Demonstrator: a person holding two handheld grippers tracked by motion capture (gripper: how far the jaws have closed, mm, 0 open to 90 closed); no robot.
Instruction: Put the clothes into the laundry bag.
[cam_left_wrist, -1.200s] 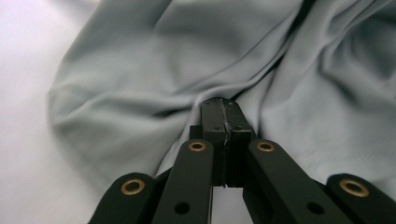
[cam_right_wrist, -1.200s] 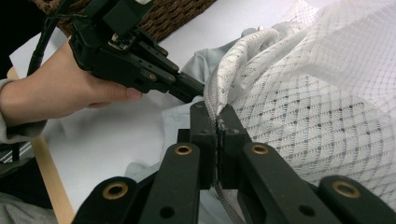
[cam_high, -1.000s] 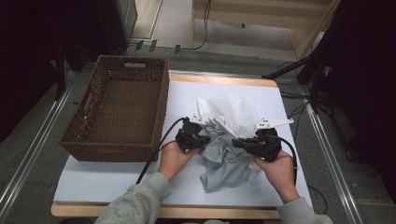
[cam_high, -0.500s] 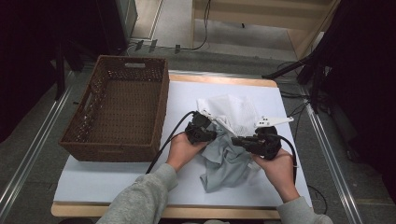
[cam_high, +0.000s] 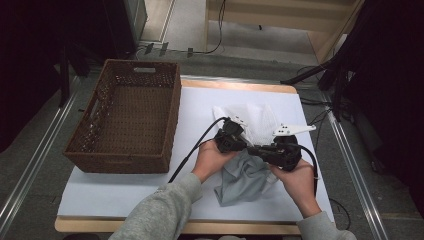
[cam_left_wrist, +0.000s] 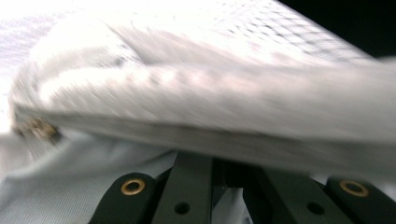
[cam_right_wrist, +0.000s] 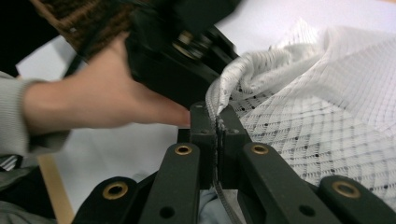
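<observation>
A crumpled cloth lies on the white mat, with a white mesh part (cam_high: 252, 119) and a grey part (cam_high: 245, 180). My right gripper (cam_high: 256, 149) points left, and its jaws are shut on a folded mesh edge (cam_right_wrist: 219, 100) in the right gripper view (cam_right_wrist: 217, 123). My left gripper (cam_high: 239, 142) sits close against it from the left, its black body (cam_right_wrist: 182, 56) right behind that fold. In the left gripper view its jaws (cam_left_wrist: 219, 163) stand together under blurred mesh (cam_left_wrist: 210, 93), with grey fabric (cam_left_wrist: 70, 177) below.
A brown wicker basket (cam_high: 170, 120) stands at the left of the mat, with nothing in it. Bare white mat (cam_high: 120, 195) lies in front of it, and the wooden table edge (cam_high: 90, 225) is at the near side. Black cables trail from both grippers.
My left hand has carried its gripper to the right and a little farther away, up against the right gripper. The mesh has bunched between them. The right hand has kept still.
</observation>
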